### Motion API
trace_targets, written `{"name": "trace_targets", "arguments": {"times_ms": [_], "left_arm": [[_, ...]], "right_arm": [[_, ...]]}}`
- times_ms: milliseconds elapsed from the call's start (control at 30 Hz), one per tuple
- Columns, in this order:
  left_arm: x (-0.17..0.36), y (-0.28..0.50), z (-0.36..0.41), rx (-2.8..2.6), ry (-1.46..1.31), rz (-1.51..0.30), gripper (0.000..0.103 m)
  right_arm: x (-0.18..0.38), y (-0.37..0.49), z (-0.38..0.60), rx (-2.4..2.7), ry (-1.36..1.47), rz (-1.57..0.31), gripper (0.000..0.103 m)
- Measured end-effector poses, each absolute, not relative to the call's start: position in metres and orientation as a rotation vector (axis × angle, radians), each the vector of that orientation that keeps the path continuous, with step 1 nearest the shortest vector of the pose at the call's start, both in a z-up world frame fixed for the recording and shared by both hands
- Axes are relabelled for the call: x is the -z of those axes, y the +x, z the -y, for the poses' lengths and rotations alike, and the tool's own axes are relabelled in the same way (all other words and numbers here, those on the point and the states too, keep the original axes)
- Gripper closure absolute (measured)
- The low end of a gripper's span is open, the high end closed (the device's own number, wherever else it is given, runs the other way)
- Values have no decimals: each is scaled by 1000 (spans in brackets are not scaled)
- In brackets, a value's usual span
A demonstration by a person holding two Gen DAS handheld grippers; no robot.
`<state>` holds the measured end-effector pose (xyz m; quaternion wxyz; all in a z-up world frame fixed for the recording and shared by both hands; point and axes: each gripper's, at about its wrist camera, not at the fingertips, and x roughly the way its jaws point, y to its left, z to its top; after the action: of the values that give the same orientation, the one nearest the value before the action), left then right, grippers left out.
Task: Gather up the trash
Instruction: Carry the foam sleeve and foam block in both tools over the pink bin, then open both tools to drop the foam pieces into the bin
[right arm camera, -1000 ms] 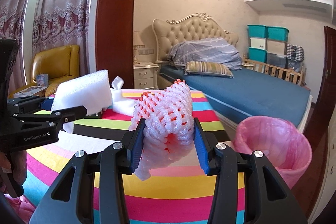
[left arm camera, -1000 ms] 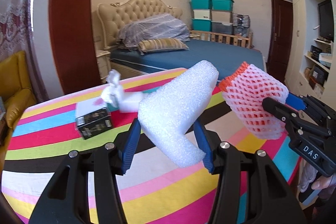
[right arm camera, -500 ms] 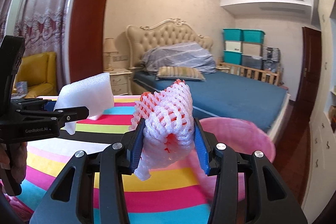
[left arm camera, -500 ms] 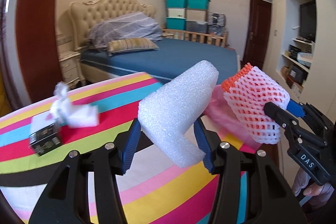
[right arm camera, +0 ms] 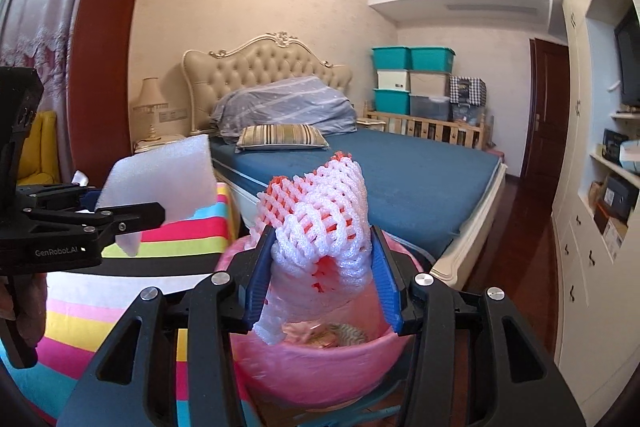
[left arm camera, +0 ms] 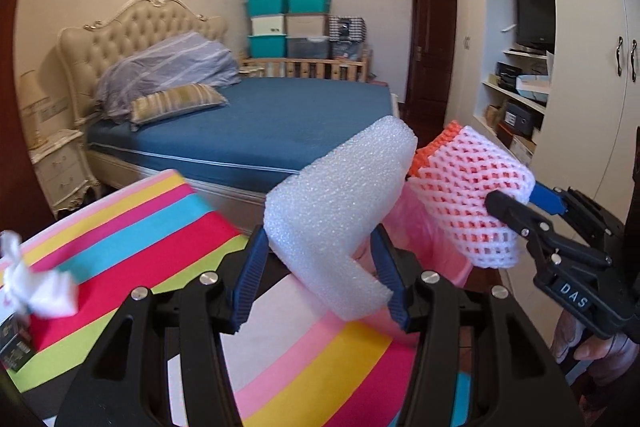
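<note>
Compared with a second earlier, both grippers had travelled sideways off the striped table [left arm camera: 132, 247] toward the pink-lined trash bin [right arm camera: 320, 367]. Before, the bin stood off to the right beyond the table edge; now it sat directly under the right gripper [right arm camera: 322, 267], with scraps visible inside it. The crumpled white tissue [left arm camera: 36, 287] and the small dark box [left arm camera: 14, 341], once in the middle of the left wrist view, had slid to its far left edge.

The left gripper [left arm camera: 320, 271] pointed forward and somewhat downward, over the table's right edge. Its blue pads [left arm camera: 250, 279] pressed on either side of a white foam block [left arm camera: 340, 211], which stuck up and away from the jaws. The grip looked unchanged from before.

The right gripper pointed forward and slightly down, just above the bin's mouth. A pink and orange foam fruit net [right arm camera: 320, 211] stood between its blue pads [right arm camera: 262, 275]. The jaws had just been opening a little, yet the net was still lodged between them and touching both pads, its loose lower end hanging toward the bin.

In the left wrist view the right gripper appeared to the right, with the net held just beside the foam block. Fingers of the person's hand [left arm camera: 592, 343] showed beneath it. A blue bed [right arm camera: 400, 171] lay beyond.
</note>
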<state>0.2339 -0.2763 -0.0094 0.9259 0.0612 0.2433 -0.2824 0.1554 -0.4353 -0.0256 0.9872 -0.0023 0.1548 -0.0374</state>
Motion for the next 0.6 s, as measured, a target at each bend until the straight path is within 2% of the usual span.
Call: {"name": "trace_targets", "arguments": {"times_ms": [200, 267, 300, 333, 433, 533, 600], "left_arm": [[12, 260, 313, 617, 101, -511, 48], [13, 271, 322, 620, 88, -516, 29], [14, 277, 326, 626, 82, -520, 24], [15, 282, 330, 628, 80, -522, 21], [14, 291, 333, 603, 74, -522, 20], [14, 288, 319, 586, 42, -514, 13], [13, 287, 307, 564, 48, -503, 13]], "right_arm": [[28, 183, 461, 71, 32, -314, 53], [32, 195, 474, 42, 49, -318, 49], [35, 198, 476, 37, 56, -318, 39], [39, 200, 479, 36, 62, -313, 34], [46, 204, 489, 39, 87, -315, 29], [46, 196, 492, 47, 103, -303, 29], [45, 189, 492, 48, 99, -293, 29]]}}
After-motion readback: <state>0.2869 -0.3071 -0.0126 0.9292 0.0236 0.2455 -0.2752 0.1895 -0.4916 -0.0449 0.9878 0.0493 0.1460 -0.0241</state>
